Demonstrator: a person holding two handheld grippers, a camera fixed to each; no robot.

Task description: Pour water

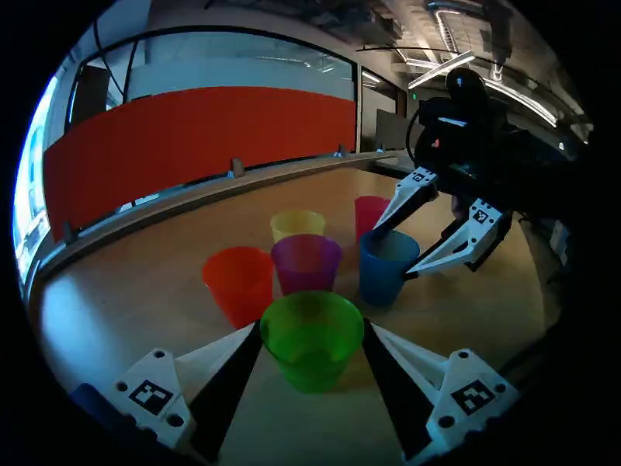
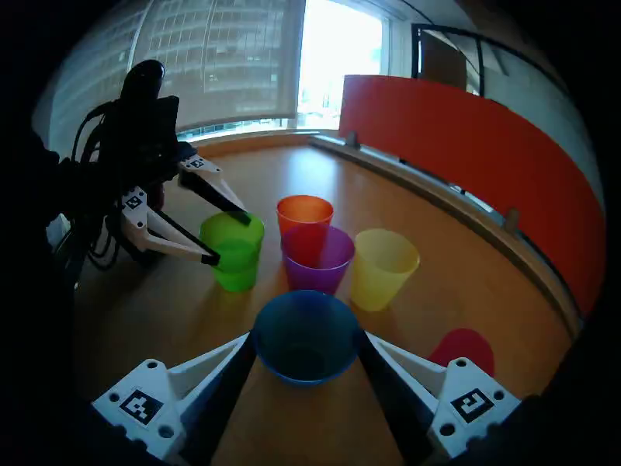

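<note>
A green cup stands between my left gripper's fingers, which press on both its sides; the right gripper view shows that same gripper clamped on the green cup resting on the table. A blue cup sits between my right gripper's fingers, also touched on both sides. In the left gripper view the right gripper grips the blue cup, which stands upright on the wood. Whether either cup holds water I cannot tell.
Orange, purple, yellow and pink cups cluster between the two held cups on the wooden table. A red partition runs along the table's far edge. Bright windows lie beyond.
</note>
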